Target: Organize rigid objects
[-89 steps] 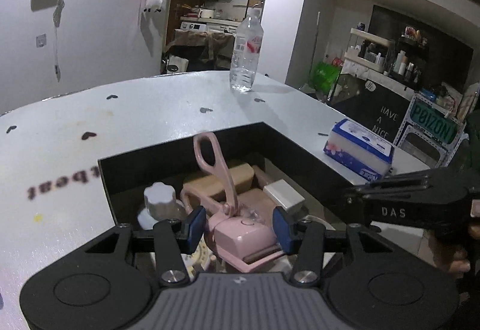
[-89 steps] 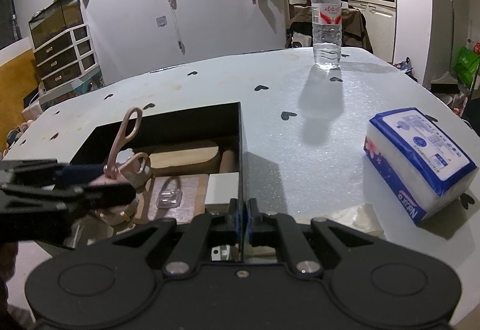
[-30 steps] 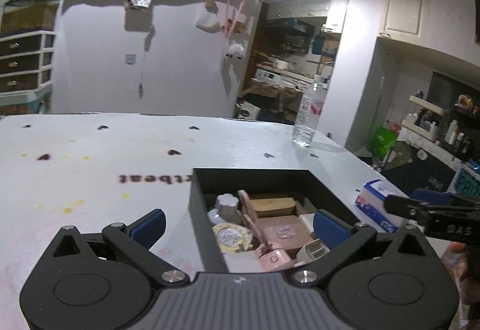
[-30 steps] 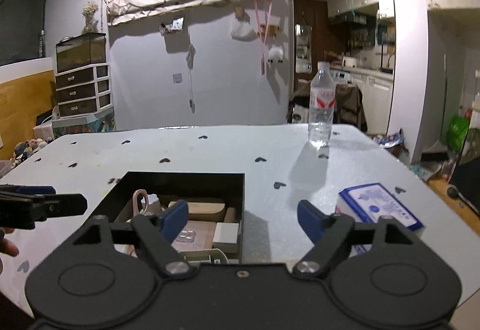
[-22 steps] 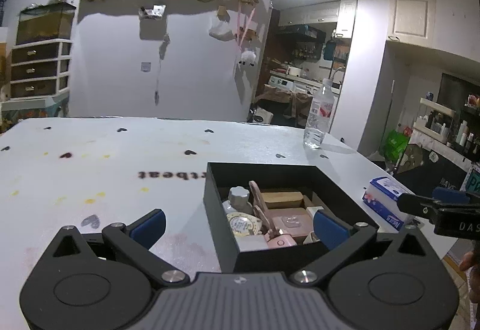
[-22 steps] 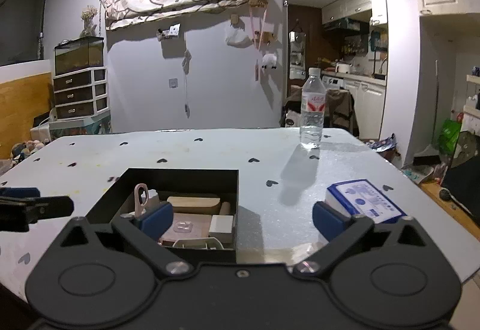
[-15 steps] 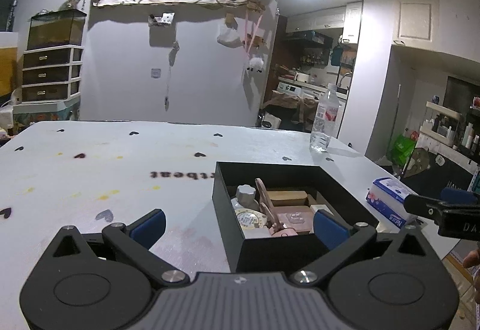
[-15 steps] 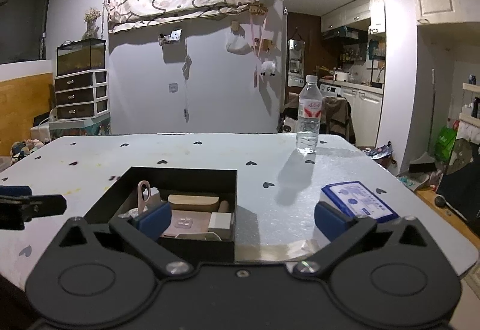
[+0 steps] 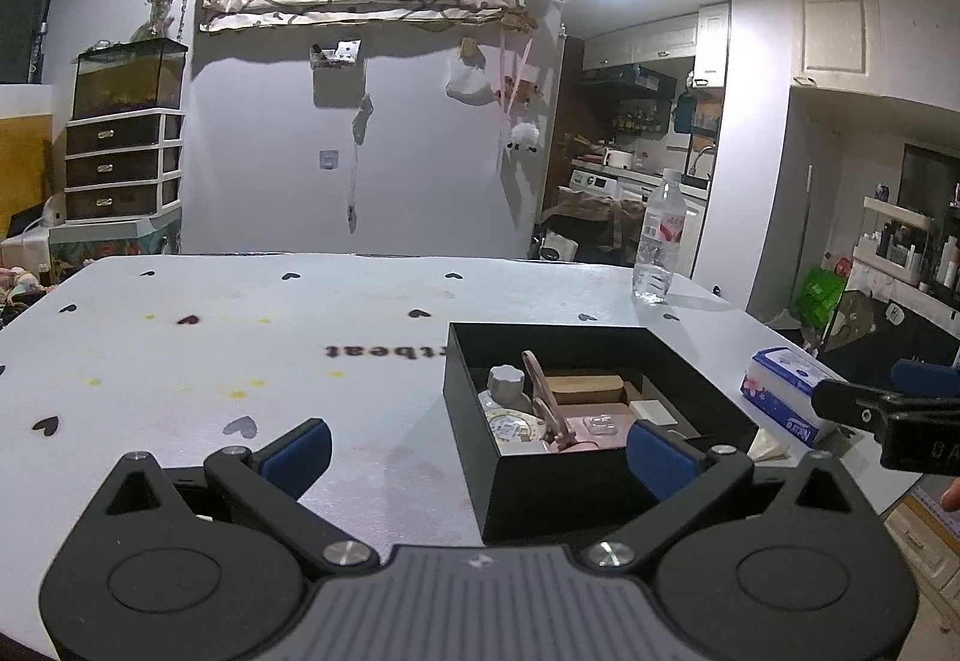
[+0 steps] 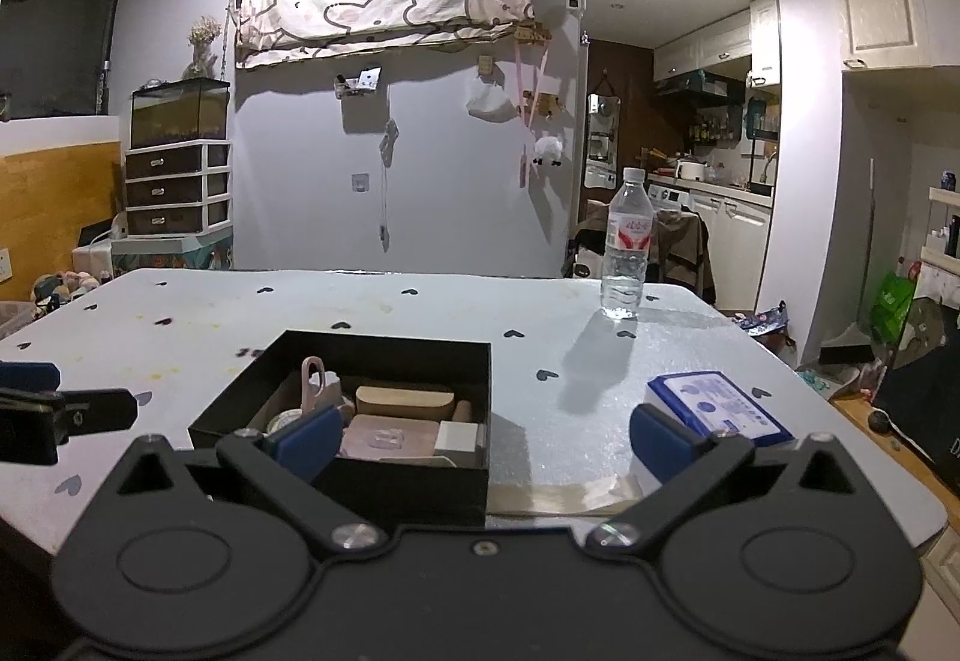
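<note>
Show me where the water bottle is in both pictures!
Left wrist view: the water bottle stands right of middle, at the table's far edge, beyond the black box.
Right wrist view: the water bottle stands just right of middle, also at the far edge, beyond the box's right corner.
Shared landmark: the blue and white tissue pack lies on the table to the right of the box in both.

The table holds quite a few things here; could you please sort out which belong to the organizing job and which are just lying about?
Part of the job:
- black box
- pink scissors, standing in it
- wooden block
- white cap
- small white box

Just lying about:
- water bottle, upright at the far edge
- tissue pack, beside the box
</note>
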Tool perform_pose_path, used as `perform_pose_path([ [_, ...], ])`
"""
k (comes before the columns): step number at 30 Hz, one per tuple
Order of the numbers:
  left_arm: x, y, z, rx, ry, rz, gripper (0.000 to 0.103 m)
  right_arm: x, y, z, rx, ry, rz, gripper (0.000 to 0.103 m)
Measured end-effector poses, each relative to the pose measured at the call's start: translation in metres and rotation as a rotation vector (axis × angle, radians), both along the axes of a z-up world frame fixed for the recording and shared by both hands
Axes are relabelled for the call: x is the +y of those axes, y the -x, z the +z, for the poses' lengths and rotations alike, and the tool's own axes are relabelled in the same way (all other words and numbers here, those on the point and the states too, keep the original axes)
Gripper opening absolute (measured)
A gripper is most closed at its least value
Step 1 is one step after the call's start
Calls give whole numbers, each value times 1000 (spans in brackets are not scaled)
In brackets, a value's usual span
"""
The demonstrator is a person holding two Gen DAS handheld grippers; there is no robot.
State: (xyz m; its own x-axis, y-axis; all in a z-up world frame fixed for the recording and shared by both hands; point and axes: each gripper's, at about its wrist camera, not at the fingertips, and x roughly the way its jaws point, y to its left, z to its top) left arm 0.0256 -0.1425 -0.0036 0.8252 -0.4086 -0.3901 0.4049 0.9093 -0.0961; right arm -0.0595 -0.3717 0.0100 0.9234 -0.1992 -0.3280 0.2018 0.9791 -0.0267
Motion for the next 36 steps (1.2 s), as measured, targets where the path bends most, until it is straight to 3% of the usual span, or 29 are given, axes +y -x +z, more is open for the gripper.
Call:
perform_pose_path([
  [36, -1, 2, 2, -7, -5, 6, 103, -3, 3, 1, 3, 0, -7, 103],
])
